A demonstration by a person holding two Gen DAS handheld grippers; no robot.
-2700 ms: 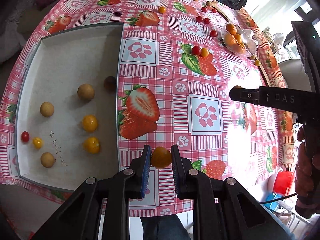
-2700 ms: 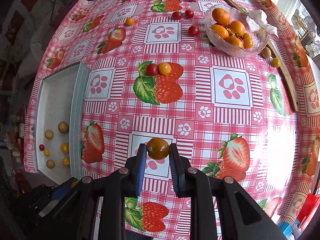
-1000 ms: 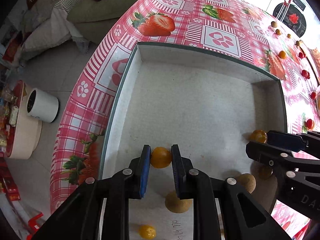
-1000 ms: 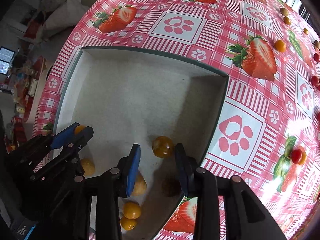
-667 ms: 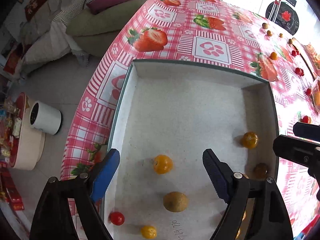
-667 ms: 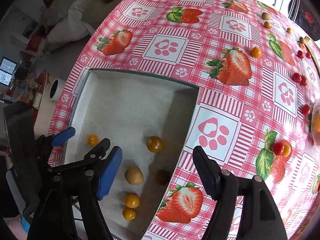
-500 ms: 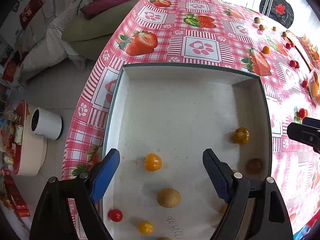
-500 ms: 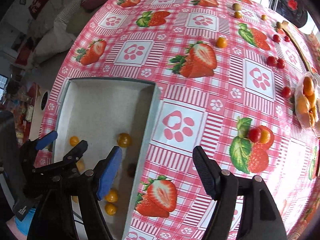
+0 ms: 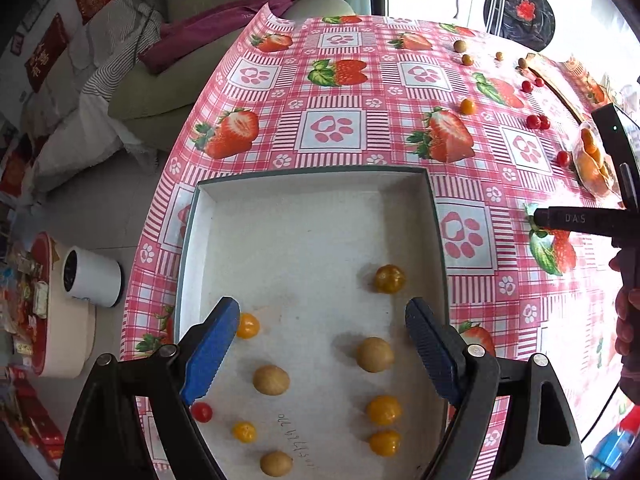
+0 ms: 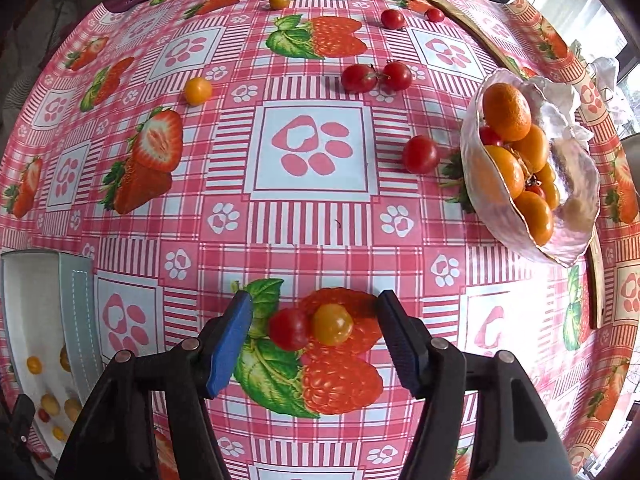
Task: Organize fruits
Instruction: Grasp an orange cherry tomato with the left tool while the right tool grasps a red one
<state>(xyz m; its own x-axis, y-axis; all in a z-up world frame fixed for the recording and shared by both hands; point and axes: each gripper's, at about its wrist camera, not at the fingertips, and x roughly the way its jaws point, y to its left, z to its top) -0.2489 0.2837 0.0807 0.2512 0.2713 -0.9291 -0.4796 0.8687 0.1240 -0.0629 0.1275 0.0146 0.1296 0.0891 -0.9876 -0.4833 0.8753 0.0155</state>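
A white tray (image 9: 312,172) on the strawberry tablecloth holds several small fruits: an orange tomato (image 9: 247,326), a darker one (image 9: 389,279), tan longans (image 9: 375,354), yellow tomatoes and a red one (image 9: 201,412). My left gripper (image 9: 320,320) hangs open above them with nothing between its fingers. My right gripper (image 10: 314,314) points down over a red cherry tomato (image 10: 289,329) and a yellow tomato (image 10: 333,324) lying side by side. Its jaws are closing, both tomatoes sit between them, and the pads touch neither. In the left wrist view the right gripper (image 9: 580,220) shows at the right.
A glass bowl (image 10: 468,152) of oranges stands at the right. Loose red tomatoes (image 10: 420,155), (image 10: 359,78) and a yellow one (image 10: 197,91) lie further out. A wooden spoon (image 10: 460,12) lies at the back. The tray's wall (image 10: 76,300) is at the left. A white bin (image 9: 92,276) stands on the floor.
Both grippers let their tomatoes go in the tray and opened. The left one drew up and back. The right one swung out over the table to the red and yellow pair.
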